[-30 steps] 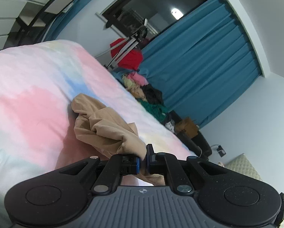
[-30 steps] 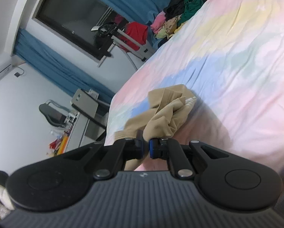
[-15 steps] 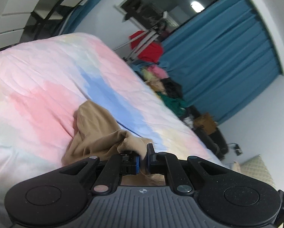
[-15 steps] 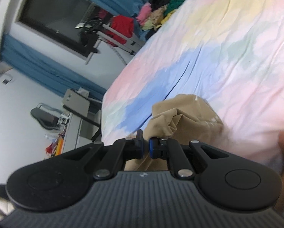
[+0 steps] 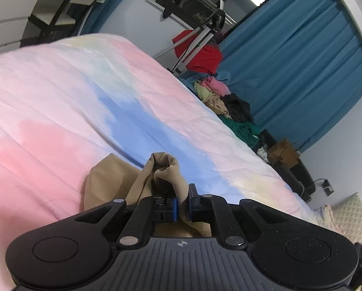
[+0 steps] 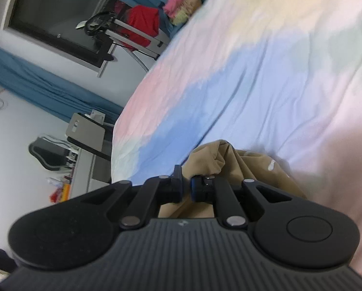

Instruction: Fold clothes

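Folding judged barely begun: no flat panel, no crease line, no squared edge visible on the tan garment in either view. Still bunched, with both grippers clamped on separate handfuls of it. Left gripper clenched on a rolled hem or cuff that rises just ahead of the jaws and drapes down between the blue pads; remainder of the cloth slumped to the left of and below those jaws, resting on the pastel bedspread. Right gripper likewise clenched on a fold of the same fabric, seen as the tan garment humped just ahead of and to the right of the jaws, touching the bedspread there. Fabric thin, soft and matte, heavily wrinkled, with a small pale mark on the hump at the right of the right-hand jaws; kind of garment not determinable from these views. Left to do, on this evidence: spread flat on the bed, align edges, make every fold, set aside. Further work implied by the heap of mixed clothes well beyond the left jaws, at the far edge of the bed, apparently unsorted.
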Motion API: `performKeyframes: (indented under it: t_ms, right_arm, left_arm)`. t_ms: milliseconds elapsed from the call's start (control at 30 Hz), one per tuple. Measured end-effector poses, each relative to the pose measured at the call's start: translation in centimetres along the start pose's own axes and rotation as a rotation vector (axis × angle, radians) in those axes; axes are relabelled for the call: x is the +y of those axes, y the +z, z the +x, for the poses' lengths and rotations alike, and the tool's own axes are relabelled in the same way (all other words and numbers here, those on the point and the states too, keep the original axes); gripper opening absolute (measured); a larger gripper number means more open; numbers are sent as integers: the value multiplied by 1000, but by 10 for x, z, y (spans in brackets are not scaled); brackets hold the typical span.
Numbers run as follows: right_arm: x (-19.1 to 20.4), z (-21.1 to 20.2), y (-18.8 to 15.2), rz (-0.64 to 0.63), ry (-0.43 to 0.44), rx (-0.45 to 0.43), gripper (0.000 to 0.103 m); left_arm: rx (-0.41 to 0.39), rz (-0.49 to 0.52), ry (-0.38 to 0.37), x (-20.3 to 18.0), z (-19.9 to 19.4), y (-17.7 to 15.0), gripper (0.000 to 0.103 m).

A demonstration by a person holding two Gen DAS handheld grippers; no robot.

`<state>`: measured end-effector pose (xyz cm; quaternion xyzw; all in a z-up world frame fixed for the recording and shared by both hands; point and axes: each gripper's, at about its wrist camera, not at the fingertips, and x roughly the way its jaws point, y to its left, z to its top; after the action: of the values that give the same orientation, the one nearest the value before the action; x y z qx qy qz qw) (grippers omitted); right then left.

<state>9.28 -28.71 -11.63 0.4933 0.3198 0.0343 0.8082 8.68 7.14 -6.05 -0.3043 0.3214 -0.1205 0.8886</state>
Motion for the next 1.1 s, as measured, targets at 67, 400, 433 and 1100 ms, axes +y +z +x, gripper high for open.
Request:
performKeyframes:
  t_ms: [67, 400, 433, 1100]
  right_arm:
    - [-6, 9, 3, 15, 6, 23, 11]
    - [-8, 35, 14, -34, 17, 97, 55]
    - [-6, 32, 13, -34, 49, 104, 64]
    - [46, -25, -14, -414, 150, -34, 45]
  left_arm:
    - [6, -2, 7, 7, 8, -1, 9]
    - [28, 148, 49, 6, 33, -4, 11]
    - [29, 175, 49, 2, 31, -5, 14]
    - [-105, 436, 33, -36, -24, -24, 91]
